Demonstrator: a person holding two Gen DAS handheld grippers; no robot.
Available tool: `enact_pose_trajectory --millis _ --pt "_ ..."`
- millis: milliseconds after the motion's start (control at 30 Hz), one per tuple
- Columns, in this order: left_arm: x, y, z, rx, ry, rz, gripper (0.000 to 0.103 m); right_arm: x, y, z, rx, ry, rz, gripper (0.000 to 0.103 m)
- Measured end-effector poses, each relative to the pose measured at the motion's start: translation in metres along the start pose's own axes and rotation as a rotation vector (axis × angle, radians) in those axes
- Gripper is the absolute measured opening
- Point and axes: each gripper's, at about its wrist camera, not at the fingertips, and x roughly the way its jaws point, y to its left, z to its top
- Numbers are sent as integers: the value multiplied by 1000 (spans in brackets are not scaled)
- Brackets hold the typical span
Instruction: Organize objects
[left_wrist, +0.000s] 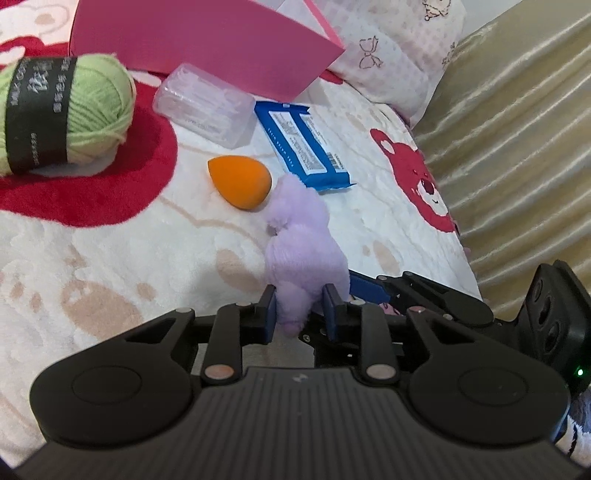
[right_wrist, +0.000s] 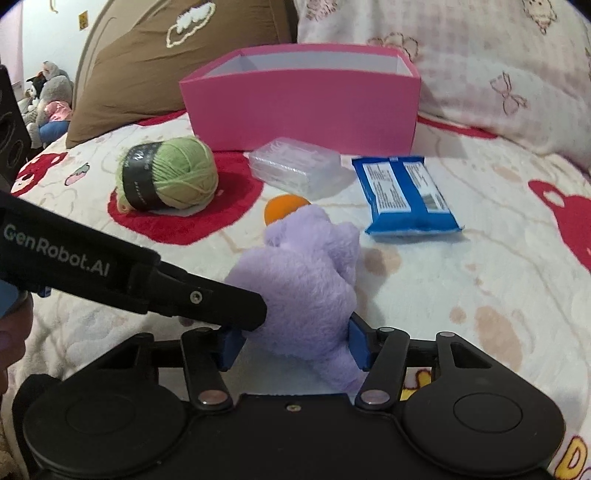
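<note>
Left wrist: left gripper (left_wrist: 300, 312) jaws pinched tight on the purple plush toy (left_wrist: 301, 236), held over a bed blanket (left_wrist: 110, 266) with red bear prints. Beyond: orange sponge (left_wrist: 239, 181), blue packet (left_wrist: 304, 144), clear case (left_wrist: 205, 105), green yarn (left_wrist: 66, 114), pink box (left_wrist: 207, 44); beige curtain (left_wrist: 517, 147) at right.

Right wrist: right gripper (right_wrist: 293, 343) jaws around the same toy, pads touching its sides. Brown pillow (right_wrist: 155, 66) and patterned pillow (right_wrist: 480, 74) behind box.

Left gripper (left_wrist: 301, 314) jaws clamped on purple plush (left_wrist: 301, 240), orange sponge (left_wrist: 239, 181) beside
</note>
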Motion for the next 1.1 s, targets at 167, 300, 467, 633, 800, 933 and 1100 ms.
enact_pose_trajectory --millis 167,300,467,633,800,933,1100 --pt "-10 -6 2 -14 -5 25 24 -3 7 6 -49 -4 6 62" --pt "-16 -6 3 -52 -11 21 25 -8 8 15 -57 28 30 62" --pt "-25 -14 8 -58 -29 20 25 -16 5 26 -68 34 53 62" --pt "-39 -28 18 -40 -51 71 25 -25 12 40 -108 24 49 62" --pt "-52 -38 26 -13 -69 108 25 -28 20 57 -124 42 34 61" --pt "-66 -45 35 25 -74 134 25 -34 27 68 -161 42 34 61" --pt "-82 -54 49 55 -98 146 25 -44 31 85 -201 5 50 61"
